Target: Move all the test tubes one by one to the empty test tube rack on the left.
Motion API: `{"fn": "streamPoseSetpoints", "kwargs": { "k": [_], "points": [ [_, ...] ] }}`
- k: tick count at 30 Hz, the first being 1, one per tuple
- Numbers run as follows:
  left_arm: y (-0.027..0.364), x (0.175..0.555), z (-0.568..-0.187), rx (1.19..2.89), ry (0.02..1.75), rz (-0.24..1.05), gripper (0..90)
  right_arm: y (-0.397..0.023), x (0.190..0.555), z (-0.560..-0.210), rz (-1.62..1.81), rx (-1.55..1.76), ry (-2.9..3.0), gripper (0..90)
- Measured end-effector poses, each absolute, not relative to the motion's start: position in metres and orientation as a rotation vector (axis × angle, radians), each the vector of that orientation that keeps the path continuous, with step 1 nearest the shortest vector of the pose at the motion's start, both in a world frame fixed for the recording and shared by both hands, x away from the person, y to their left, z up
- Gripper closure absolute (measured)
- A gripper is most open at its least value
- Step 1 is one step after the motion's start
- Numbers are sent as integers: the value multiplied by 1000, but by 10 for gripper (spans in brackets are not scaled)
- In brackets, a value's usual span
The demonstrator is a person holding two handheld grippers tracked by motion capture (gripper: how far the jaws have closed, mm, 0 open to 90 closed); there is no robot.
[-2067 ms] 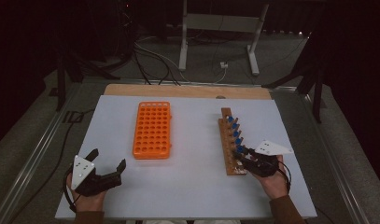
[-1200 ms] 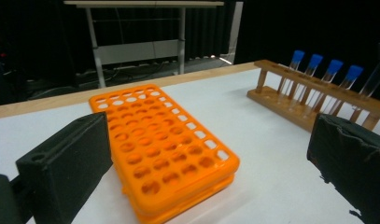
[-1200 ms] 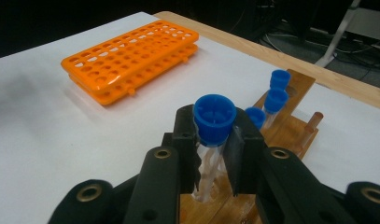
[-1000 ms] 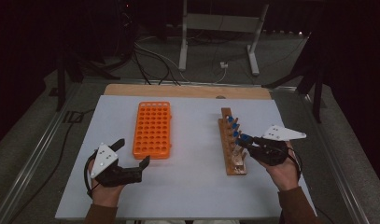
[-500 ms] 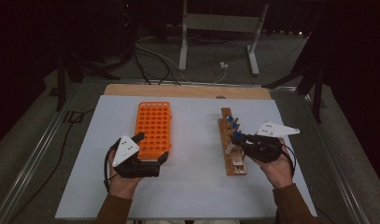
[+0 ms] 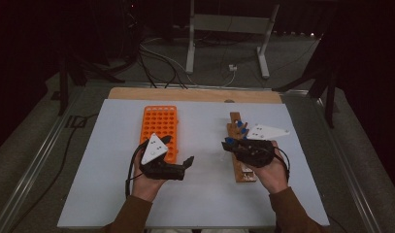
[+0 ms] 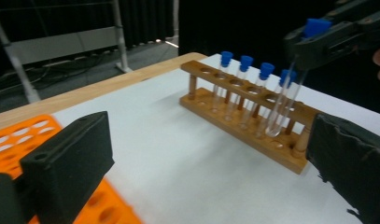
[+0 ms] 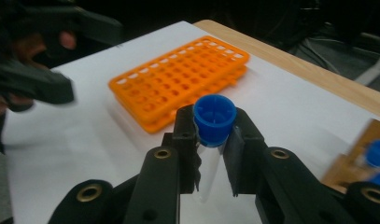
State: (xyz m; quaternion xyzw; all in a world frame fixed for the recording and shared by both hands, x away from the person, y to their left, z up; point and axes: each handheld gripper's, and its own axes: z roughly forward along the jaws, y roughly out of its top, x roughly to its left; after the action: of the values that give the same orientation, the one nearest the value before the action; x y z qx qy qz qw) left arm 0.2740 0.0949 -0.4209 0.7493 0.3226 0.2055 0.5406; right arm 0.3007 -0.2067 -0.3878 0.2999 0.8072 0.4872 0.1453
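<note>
My right gripper (image 8: pixel 213 135) is shut on a clear test tube with a blue cap (image 8: pixel 214 119), held upright just under the cap. In the high view the right gripper (image 6: pixel 232 144) hangs just left of the wooden rack (image 6: pixel 244 172), with the tube (image 6: pixel 229 141) clear of it. The wooden rack (image 7: pixel 253 126) holds several blue-capped tubes (image 7: pixel 246 60). My left gripper (image 6: pixel 178 151) is open and empty at the orange rack's (image 6: pixel 158 124) near right corner. Its jaws point toward the wooden rack. In the left gripper view the left gripper (image 7: pixel 206 172) frames the held tube (image 7: pixel 283 102).
The white table mat (image 6: pixel 205 199) lies on a wooden board (image 6: pixel 195 93) at the far edge. The orange rack (image 8: pixel 178 84) has all its holes bare. Cables and a metal stand (image 6: pixel 192 39) sit on the floor beyond the table.
My left gripper has swung from the near left corner of the mat rightward to the orange rack's near end. My right gripper has moved left off the wooden rack with the tube.
</note>
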Motion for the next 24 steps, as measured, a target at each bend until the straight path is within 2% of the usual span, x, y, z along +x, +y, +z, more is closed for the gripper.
{"fn": "streamPoseSetpoints", "kwargs": {
  "k": [6,9,12,16,21,24],
  "points": [
    [75,276,-423,1780,723,437,166,-189,301,-389,1431,832,2364,762],
    [63,278,-425,1806,698,427,186,-184,300,-390,1433,820,2377,762],
    [49,279,-429,1841,664,409,345,-176,300,-389,1447,807,2382,762],
    [43,281,-432,1851,641,386,503,-172,299,-387,1455,797,2385,762],
    [38,283,-434,1841,629,355,654,-169,298,-387,1468,792,2397,762],
    [38,283,-434,1837,626,354,712,-169,299,-389,1476,793,2401,763]
  ]
}}
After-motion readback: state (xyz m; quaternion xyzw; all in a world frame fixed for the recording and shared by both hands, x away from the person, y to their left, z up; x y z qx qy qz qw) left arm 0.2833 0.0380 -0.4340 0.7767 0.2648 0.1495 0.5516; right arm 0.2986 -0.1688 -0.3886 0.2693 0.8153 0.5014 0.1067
